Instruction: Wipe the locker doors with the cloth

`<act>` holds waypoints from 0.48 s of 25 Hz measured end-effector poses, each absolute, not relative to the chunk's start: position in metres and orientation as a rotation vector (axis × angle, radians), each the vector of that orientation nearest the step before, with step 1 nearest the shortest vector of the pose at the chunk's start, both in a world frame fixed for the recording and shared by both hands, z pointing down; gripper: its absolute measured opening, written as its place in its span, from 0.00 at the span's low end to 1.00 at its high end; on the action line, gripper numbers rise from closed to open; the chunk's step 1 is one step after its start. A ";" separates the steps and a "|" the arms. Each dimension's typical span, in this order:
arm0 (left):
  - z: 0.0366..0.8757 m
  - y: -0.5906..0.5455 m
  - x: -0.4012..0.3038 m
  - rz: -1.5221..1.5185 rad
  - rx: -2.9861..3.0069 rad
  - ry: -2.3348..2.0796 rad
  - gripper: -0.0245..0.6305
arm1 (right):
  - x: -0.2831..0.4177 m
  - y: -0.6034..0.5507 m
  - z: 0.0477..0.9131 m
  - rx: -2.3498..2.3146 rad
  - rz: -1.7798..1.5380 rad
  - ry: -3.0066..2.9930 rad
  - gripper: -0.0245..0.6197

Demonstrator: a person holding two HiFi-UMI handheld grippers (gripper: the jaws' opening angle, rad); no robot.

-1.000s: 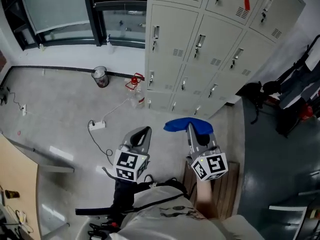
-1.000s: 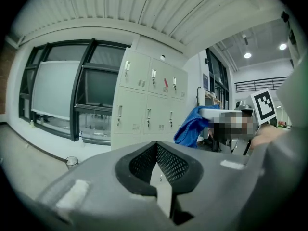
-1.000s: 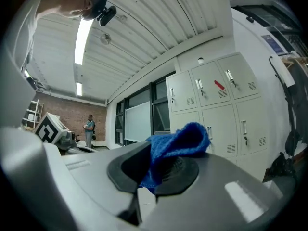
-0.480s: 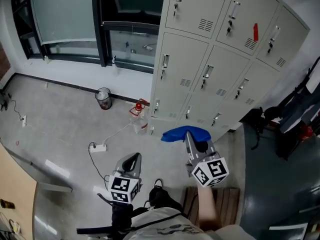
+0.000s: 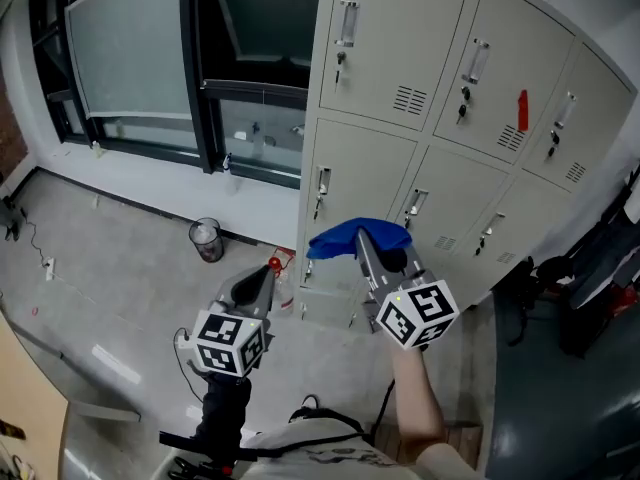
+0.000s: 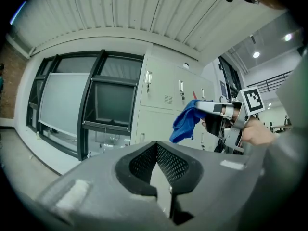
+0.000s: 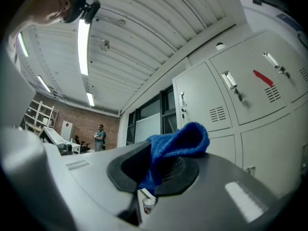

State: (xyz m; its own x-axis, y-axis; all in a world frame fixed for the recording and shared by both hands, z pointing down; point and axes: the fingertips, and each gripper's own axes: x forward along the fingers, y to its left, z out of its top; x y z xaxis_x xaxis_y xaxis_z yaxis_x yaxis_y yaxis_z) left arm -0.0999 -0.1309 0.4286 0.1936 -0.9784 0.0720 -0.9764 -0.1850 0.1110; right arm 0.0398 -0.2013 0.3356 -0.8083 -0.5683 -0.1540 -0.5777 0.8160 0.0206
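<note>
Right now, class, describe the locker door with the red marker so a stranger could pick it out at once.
Find the grey locker bank right of the dark-framed window. In the uppermost row shown, take the middle door. Only it carries a red marker, above its vent slots.

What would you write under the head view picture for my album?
Right gripper holds a blue cloth up before the grey lockers; left gripper hangs shut and empty.

- My left gripper (image 5: 252, 283) sits lower, with its jaws closed together and nothing between them.
- My right gripper (image 5: 378, 238) is held higher on my bare forearm (image 5: 415, 398), jaws clamped on the cloth (image 5: 340, 238).
</note>
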 end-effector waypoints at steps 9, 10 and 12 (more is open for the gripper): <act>0.360 -0.225 -0.140 -0.086 2.367 -2.066 0.04 | 0.005 -0.310 0.242 -0.804 0.216 2.830 0.08; 0.354 -0.234 -0.145 -0.091 2.378 -2.065 0.04 | -0.003 -0.321 0.225 -0.805 0.254 2.822 0.08; 0.343 -0.249 -0.155 -0.087 2.405 -2.049 0.04 | -0.018 -0.340 0.193 -0.815 0.329 2.805 0.08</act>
State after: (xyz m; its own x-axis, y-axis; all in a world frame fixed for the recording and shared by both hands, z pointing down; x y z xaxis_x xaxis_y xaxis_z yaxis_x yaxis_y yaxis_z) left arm -0.1548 -0.2495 0.3425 0.1580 -0.9860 -0.0541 -0.9870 -0.1594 0.0214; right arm -0.0177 -0.3400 0.1927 -0.8274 -0.5012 -0.2534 -0.5463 0.8230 0.1557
